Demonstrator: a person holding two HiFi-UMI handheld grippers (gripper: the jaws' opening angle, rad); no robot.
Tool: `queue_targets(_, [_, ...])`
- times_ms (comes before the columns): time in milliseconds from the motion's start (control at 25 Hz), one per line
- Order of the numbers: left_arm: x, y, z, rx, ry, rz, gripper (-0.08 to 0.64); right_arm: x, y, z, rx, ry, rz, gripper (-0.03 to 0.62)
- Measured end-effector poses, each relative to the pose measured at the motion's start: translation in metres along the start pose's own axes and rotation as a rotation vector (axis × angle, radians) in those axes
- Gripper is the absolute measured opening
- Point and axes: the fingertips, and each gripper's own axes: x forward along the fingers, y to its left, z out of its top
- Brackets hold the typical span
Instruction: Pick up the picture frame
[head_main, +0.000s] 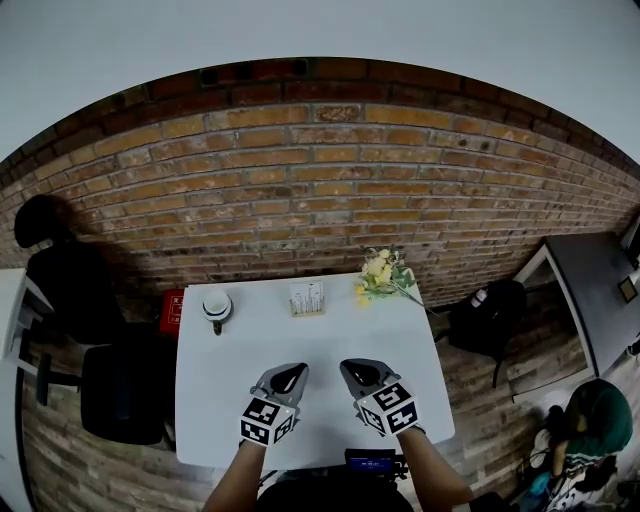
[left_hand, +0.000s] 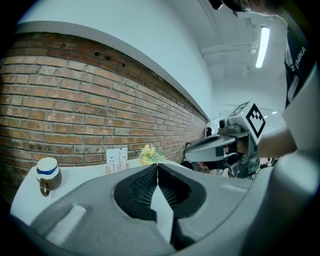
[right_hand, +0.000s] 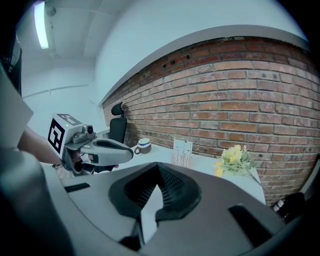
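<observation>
**Risk of a toppled frame at the far table edge**

Nearest, at lower centre of the head view: left gripper (head_main: 293, 372) and right gripper (head_main: 357, 370), side by side over the near part of the white table (head_main: 230, 400). Both pairs of jaws pressed together, nothing between them. Well apart from the picture frame (head_main: 307, 298), with bare tabletop between.

Further up, near the middle of the head view: picture frame at the far edge of the table, just in front of the brick wall (head_main: 300, 180). Sits between the mug (head_main: 216, 305) to its left and the yellow flowers (head_main: 383, 275) to its right. Stands upright, patterned face turned back toward the grippers. Looks a little taller than wide, so long axis judged vertical, thin depth running toward the wall. Cannot tell whether propped on a stand or leaning.

Likely trouble from here:
- Arriving with jaws shut and shoving the frame back against the wall or flat onto the table, since a standing frame probably tips at a slight nudge.
- Closing across the broad face rather than the thin depth, and probably slipping off.
- Sweeping in wide from the left and clipping the mug, or from the right and dragging the flowers.
- Bringing both grippers in at once and knocking them together.

Probably safer: open one pair of jaws early, come in level, pinch the top rim or a side edge.
</observation>
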Motion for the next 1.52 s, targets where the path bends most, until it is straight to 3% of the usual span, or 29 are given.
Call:
queue_targets(400, [0.015, -0.009, -0.001, -0.002, 0.028, 0.019, 0.012, -0.003, -0.016, -0.01, 0.002, 0.016, 0.051, 0.006])
queue_targets(640, [0.022, -0.002, 0.018, -0.021, 0.008, 0.055, 0.012, -0.002, -0.041, -0.001, -0.029, 0.022, 0.106, 0.006])
queue_targets(1000, [0.056, 0.062, 0.021, -0.002, 0.035, 0.138, 0.012, 0.06, -0.087, 0.016, -0.053, 0.015, 0.024, 0.006])
queue_targets(1320, [0.104, 0.133, -0.012, -0.022, 0.091, 0.179, 0.015, 0.14, -0.117, 0.008, -0.003, 0.054, -0.033, 0.008])
queue_targets(1400, [0.115, 0.144, -0.023, -0.043, 0.109, 0.174, 0.065, 0.157, -0.121, 0.002, 0.022, 0.07, -0.026, 0.061])
queue_targets(1520, [0.127, 0.156, -0.04, -0.07, 0.132, 0.168, 0.091, 0.178, -0.125, -0.011, 0.04, 0.101, -0.018, 0.082])
